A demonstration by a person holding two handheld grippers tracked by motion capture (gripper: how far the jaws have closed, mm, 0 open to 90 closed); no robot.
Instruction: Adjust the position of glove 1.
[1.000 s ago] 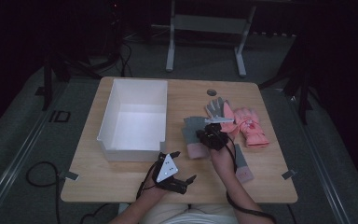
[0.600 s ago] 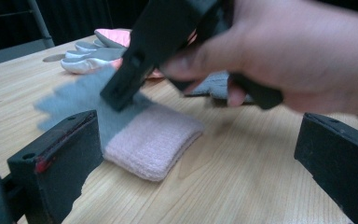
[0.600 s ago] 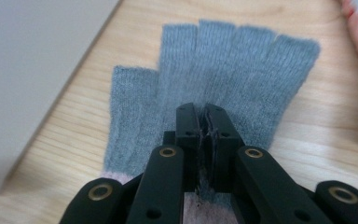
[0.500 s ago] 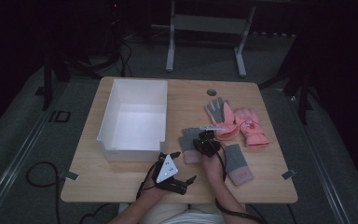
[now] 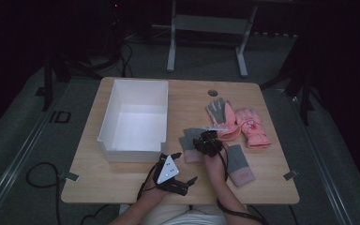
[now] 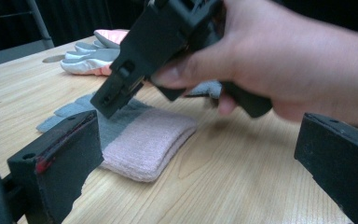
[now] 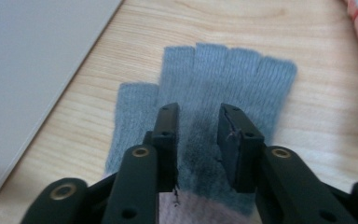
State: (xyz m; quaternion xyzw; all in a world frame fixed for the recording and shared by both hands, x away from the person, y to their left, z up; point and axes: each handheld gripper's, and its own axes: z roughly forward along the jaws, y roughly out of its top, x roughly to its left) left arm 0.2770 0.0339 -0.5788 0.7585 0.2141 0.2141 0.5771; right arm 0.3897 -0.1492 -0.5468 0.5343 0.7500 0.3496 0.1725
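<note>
Glove (image 7: 214, 93), grey knit with a pink cuff, lies flat on the surface (image 5: 136, 183) beside the white bin (image 5: 136, 119). My right hand-held gripper (image 7: 198, 140), jaws just opening, straddles its palm unclenched. Soft, light, floppy; I'd pinch a fold mid-palm.
</note>
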